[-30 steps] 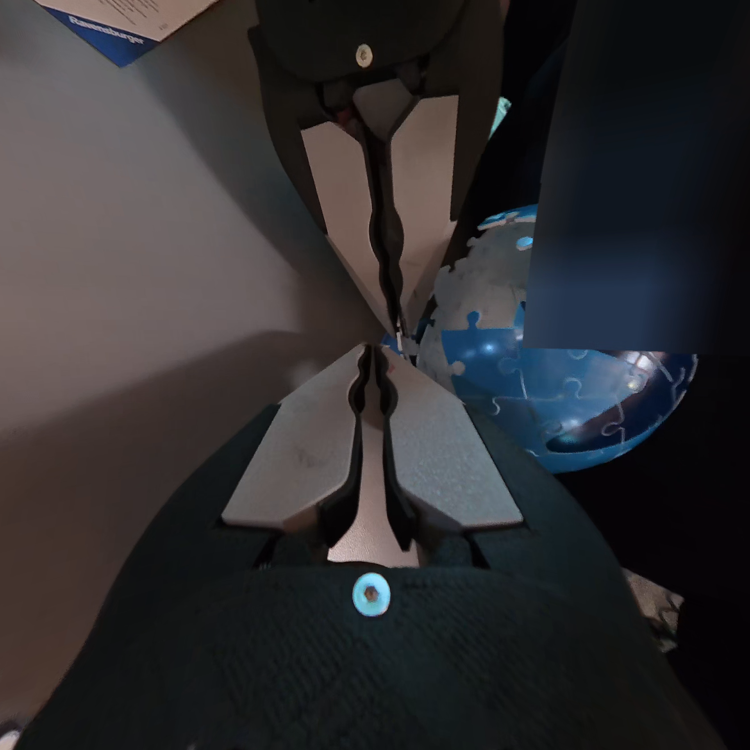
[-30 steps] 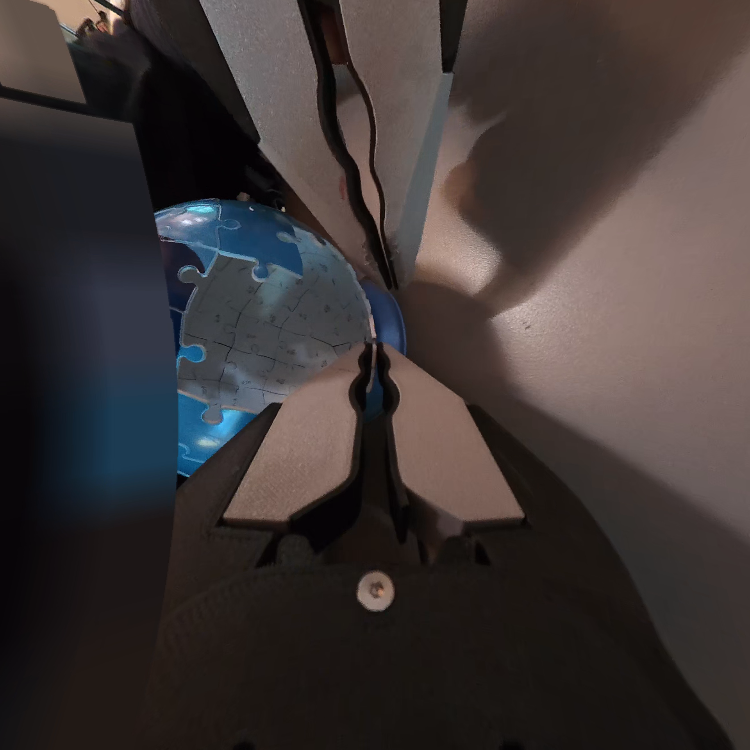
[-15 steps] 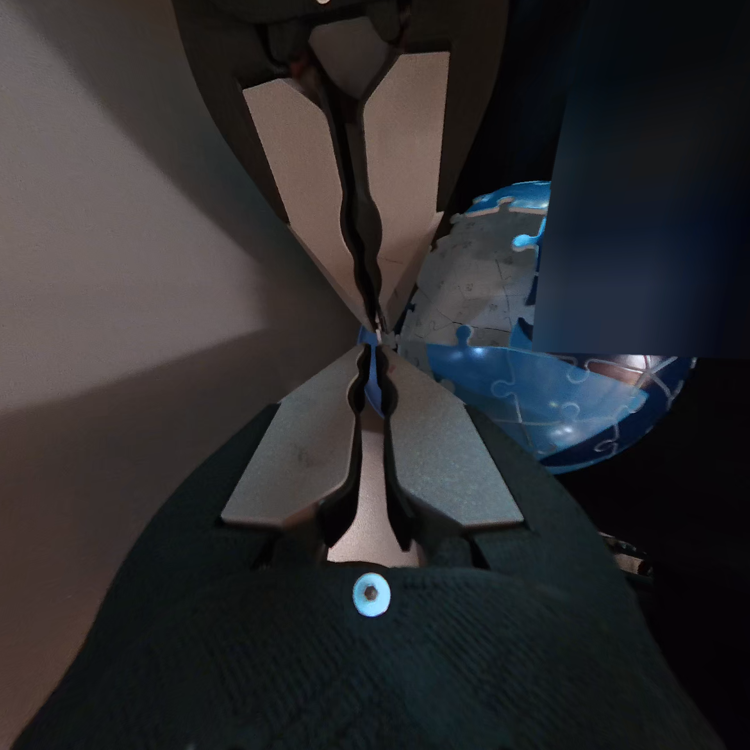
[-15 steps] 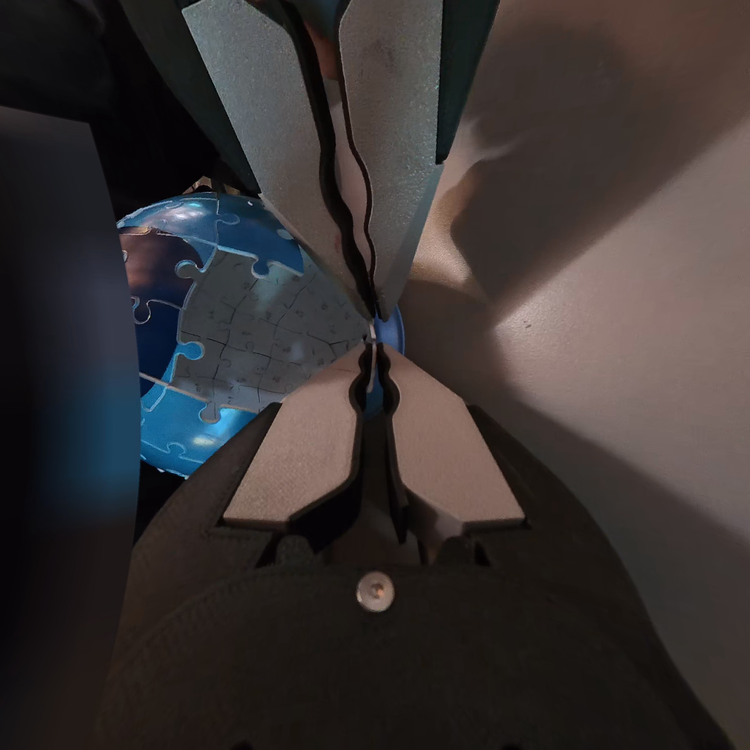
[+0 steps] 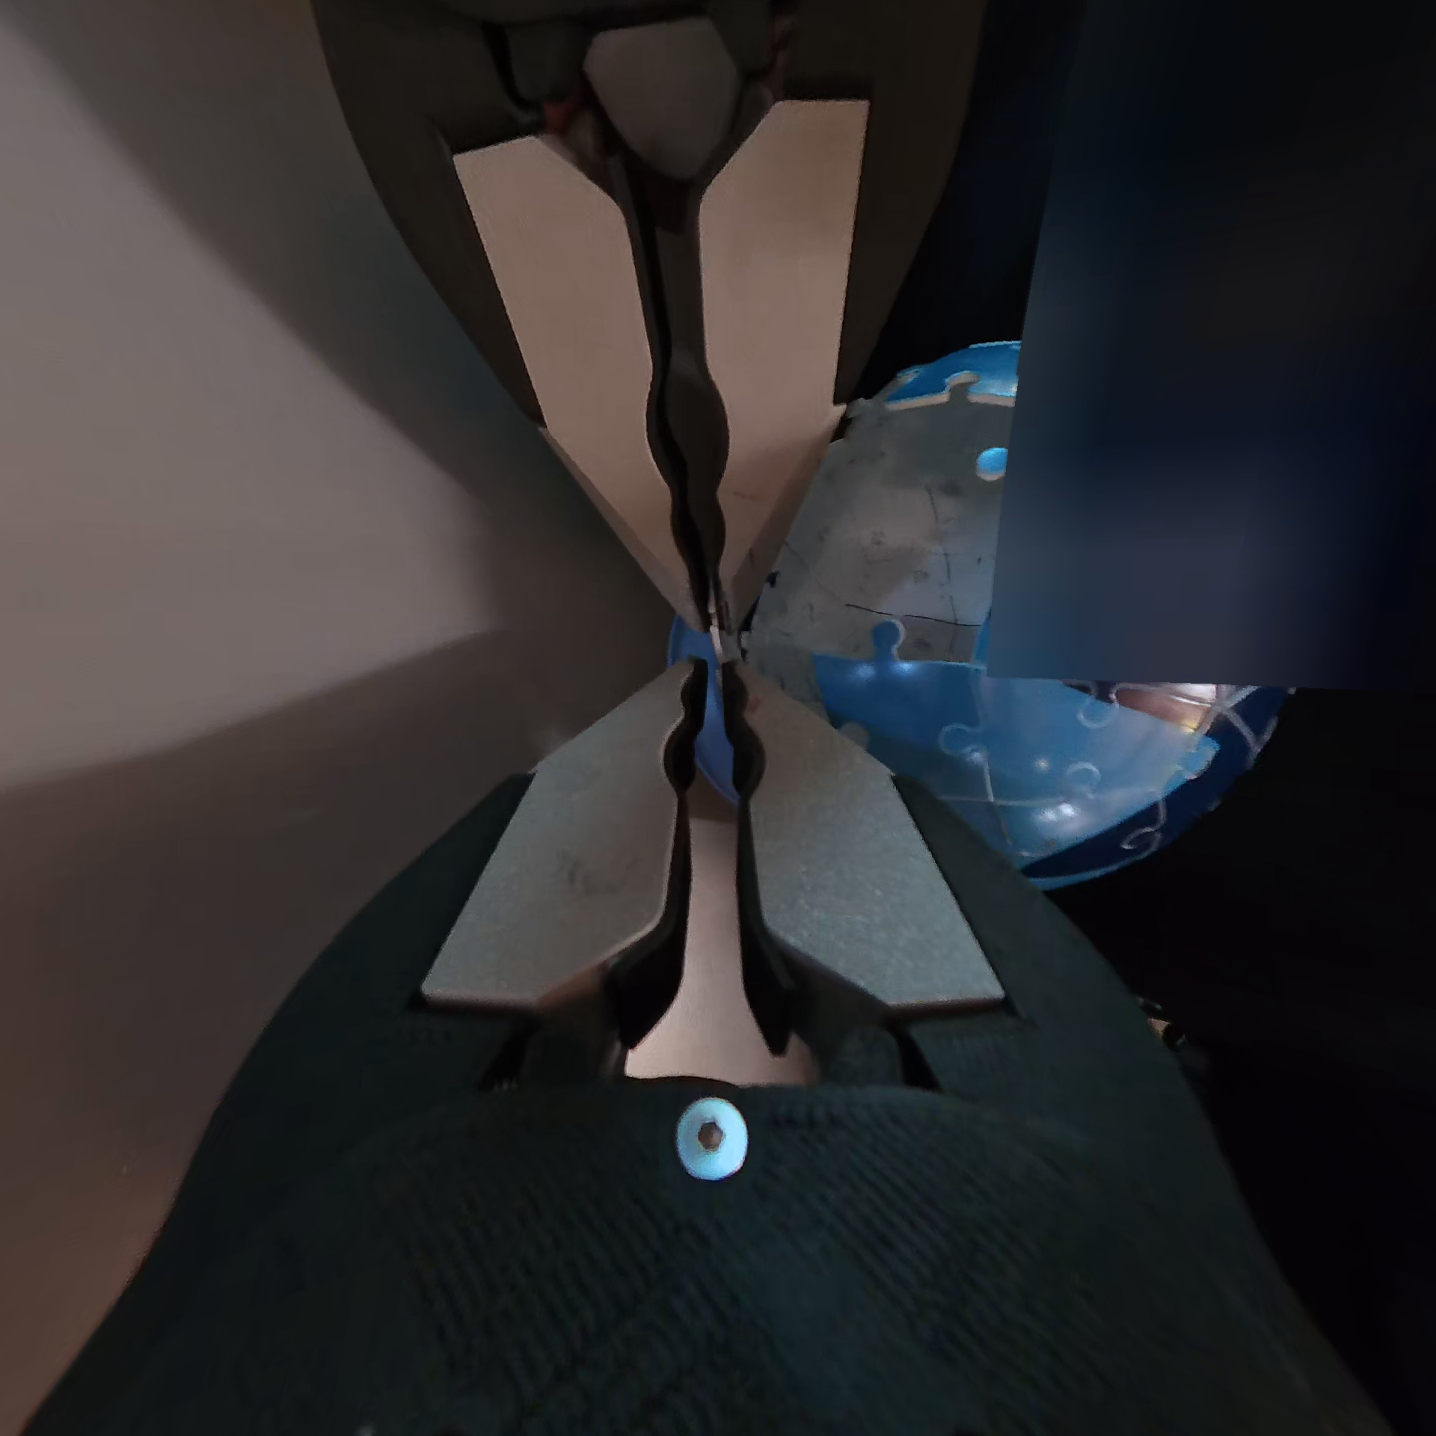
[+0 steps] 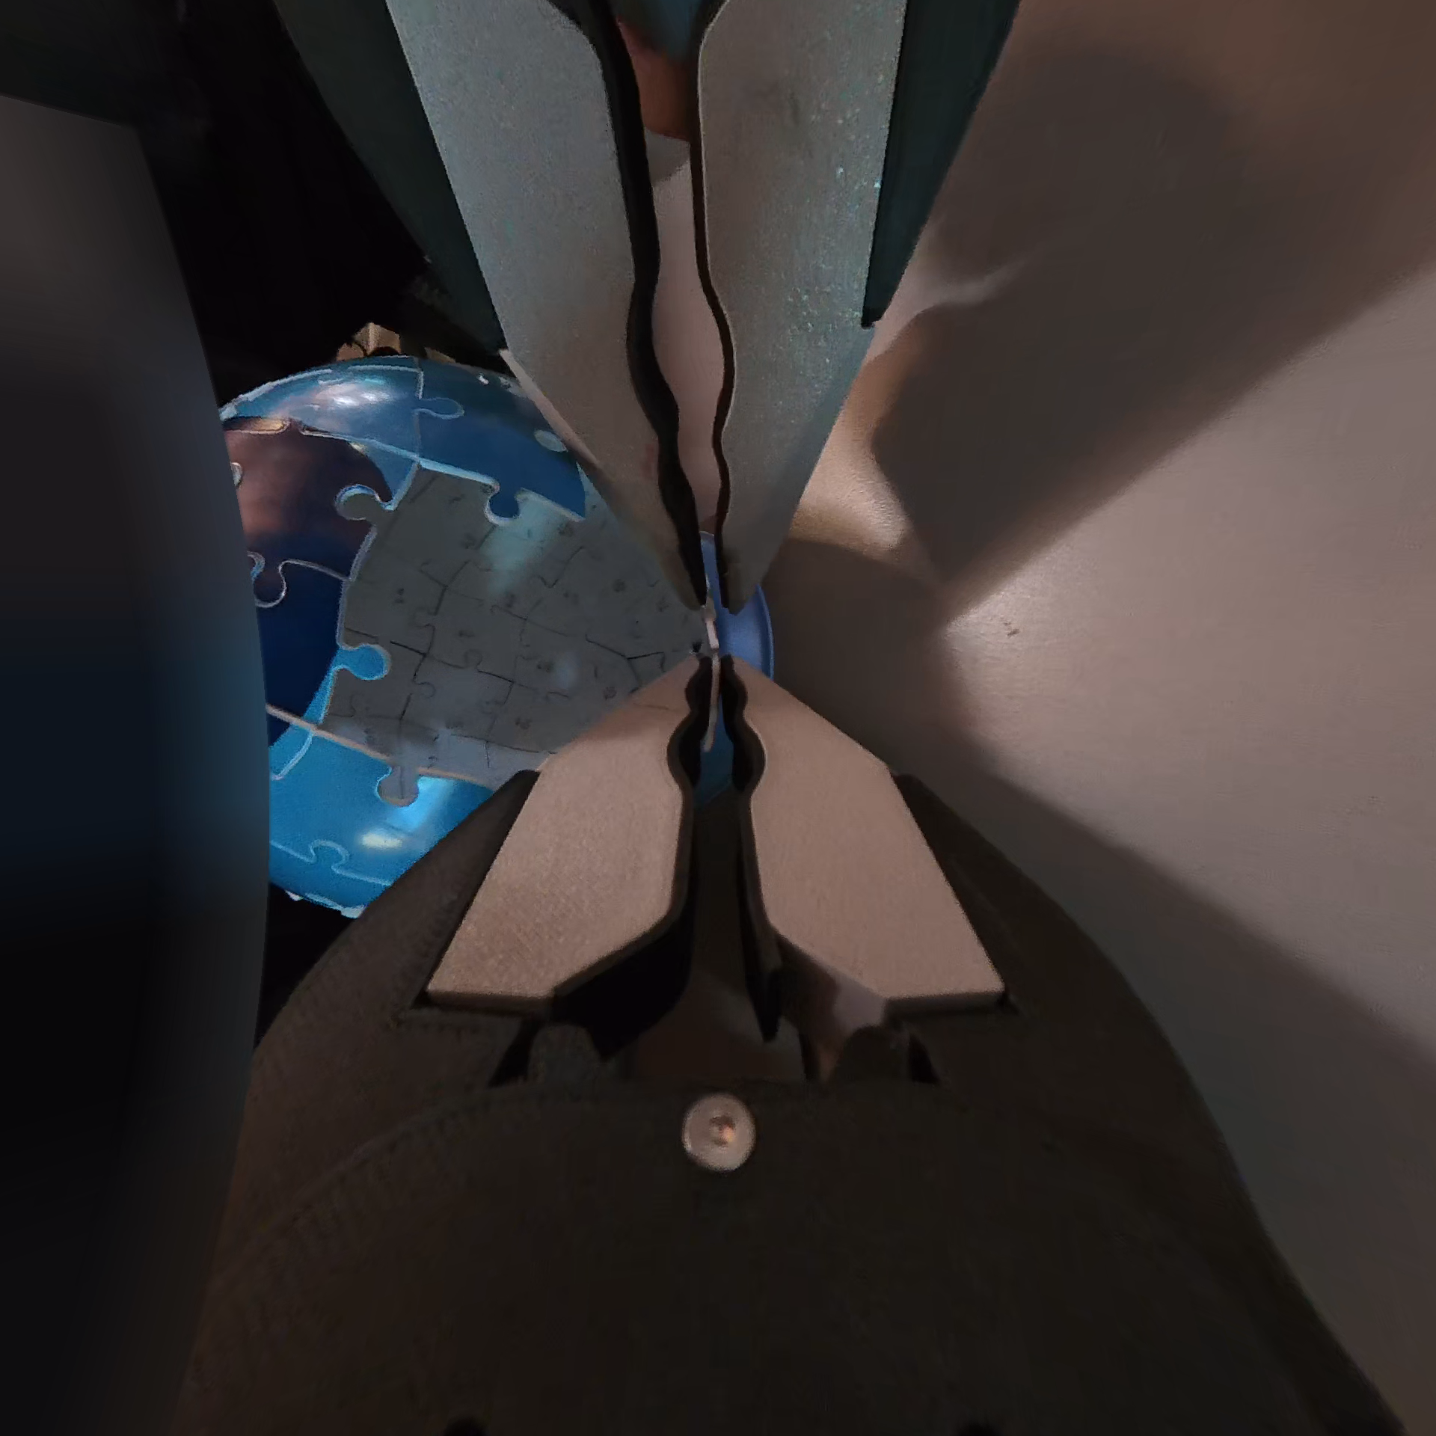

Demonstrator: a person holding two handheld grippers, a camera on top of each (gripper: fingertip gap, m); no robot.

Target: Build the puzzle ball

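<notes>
both grippers are tip to tip here, each one closed down on the rim of the same curved shell of joined pieces; the left gripper (image 5: 711, 684) pinches the blue edge right at its tips, and the right gripper (image 6: 711, 676) has the same edge from the opposite side, so neither hand is really nearer, they meet on it

in the left wrist view the puzzle ball (image 5: 971, 699) bulges out to the right of the pinch point, and in the right wrist view it bulges to the left, so the shell hangs off sideways from the shared rim with its grey inner face (image 6: 497, 645) turned toward both cameras; the rim runs roughly along the line of the fingers

the ball is open like a bowl and I think it's empty inside, though a masked patch hides a good part of it; beyond the ball, on the far side from the pinch, it's just dark; behind the pinch is the pale table (image 6: 1165, 699)

my guess is the next piece goes on that free rim, so one hand has to let go first
</notes>
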